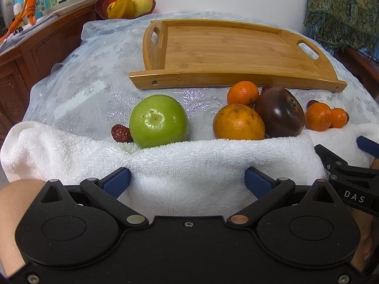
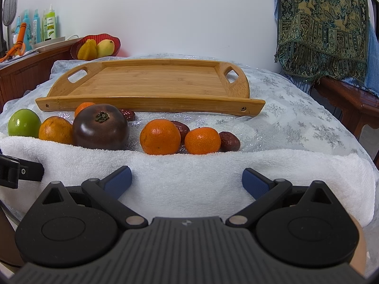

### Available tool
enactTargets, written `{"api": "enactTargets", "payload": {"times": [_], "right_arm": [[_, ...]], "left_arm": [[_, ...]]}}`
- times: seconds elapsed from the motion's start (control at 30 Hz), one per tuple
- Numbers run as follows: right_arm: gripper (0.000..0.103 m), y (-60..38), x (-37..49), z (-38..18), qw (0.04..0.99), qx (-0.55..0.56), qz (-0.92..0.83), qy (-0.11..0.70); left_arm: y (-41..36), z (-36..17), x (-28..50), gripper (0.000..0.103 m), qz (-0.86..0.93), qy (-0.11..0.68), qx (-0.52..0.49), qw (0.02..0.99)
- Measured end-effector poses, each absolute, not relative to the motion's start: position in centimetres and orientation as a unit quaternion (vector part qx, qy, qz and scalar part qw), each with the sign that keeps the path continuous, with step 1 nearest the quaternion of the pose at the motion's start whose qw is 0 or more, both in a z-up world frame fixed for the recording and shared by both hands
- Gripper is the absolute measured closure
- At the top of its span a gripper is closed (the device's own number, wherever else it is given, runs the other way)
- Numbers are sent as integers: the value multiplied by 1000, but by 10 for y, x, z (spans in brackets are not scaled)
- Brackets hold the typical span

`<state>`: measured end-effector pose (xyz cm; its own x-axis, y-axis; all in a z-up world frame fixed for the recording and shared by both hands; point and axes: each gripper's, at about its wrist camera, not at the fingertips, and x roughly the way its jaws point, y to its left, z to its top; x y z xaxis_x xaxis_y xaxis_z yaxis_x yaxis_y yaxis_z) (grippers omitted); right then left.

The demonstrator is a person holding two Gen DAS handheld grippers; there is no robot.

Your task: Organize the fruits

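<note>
A bamboo tray [image 1: 220, 47] [image 2: 151, 82] lies with nothing in it at the back of the covered table. In front of it sit a green apple [image 1: 158, 121] [image 2: 23, 122], a large orange [image 1: 238, 123] [image 2: 55, 130], a dark purple tomato [image 1: 279, 112] [image 2: 100, 126], small mandarins [image 1: 242, 93] [image 2: 160, 136] [image 2: 202, 140] and red dates [image 1: 120, 133] [image 2: 228, 141]. My left gripper [image 1: 187, 181] is open, low over the white towel [image 1: 165, 163] [image 2: 189, 177], short of the apple. My right gripper [image 2: 186, 179] is open too, short of the mandarins.
A red bowl [image 1: 125, 2] [image 2: 94, 45] of yellow fruit stands behind the tray. A wooden sideboard [image 1: 35, 47] with bottles runs along the left. A patterned shawl [image 2: 322, 23] hangs over a chair on the right. The right gripper's body [image 1: 350, 177] shows beside my left one.
</note>
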<state>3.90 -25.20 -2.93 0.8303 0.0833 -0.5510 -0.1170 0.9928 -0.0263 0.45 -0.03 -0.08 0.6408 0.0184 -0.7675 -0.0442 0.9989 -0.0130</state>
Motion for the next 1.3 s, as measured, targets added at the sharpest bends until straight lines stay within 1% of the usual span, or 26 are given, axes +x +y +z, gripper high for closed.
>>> {"api": "enactTargets", "payload": {"times": [0.2,0.33,0.53,0.6,0.67,0.83,0.87,0.9,0.97,1.03,1.07,1.13,1.2,1.3], "right_arm": [[0,-253,37,-32,959,-28,48,277],[0,-253,38,-31,958,-30,51,281],[0,-256,31,-29,962,-17,58,265],[0,-258,29,-27,964,-7,66,259],[3,-260,26,-24,966,5,72,250],[14,-267,22,-19,970,33,72,230],[15,-268,22,-18,970,38,73,228],[19,-269,21,-17,971,41,74,225],[25,-270,22,-14,971,45,75,222],[36,-271,23,-11,972,47,70,219],[39,-271,24,-9,972,48,67,218],[48,-273,27,-7,972,49,63,219],[55,-274,31,-7,971,48,67,224],[63,-272,34,-6,971,38,66,227]], "left_arm": [[-2,-2,3,0,17,421,-5,907],[-7,-3,0,0,11,418,19,908],[-5,2,-7,0,6,408,17,913],[-3,7,-11,4,7,399,15,917],[-2,13,-15,8,8,387,15,922],[3,34,-26,29,7,342,18,939],[3,38,-27,30,8,334,18,943],[4,41,-27,33,10,325,18,946],[5,46,-28,35,16,309,18,951],[6,47,-26,38,25,299,22,954],[7,47,-24,41,27,300,23,953],[10,44,-20,51,27,305,15,952],[13,40,-17,55,26,312,1,950],[17,34,-13,56,29,316,-13,948]]}}
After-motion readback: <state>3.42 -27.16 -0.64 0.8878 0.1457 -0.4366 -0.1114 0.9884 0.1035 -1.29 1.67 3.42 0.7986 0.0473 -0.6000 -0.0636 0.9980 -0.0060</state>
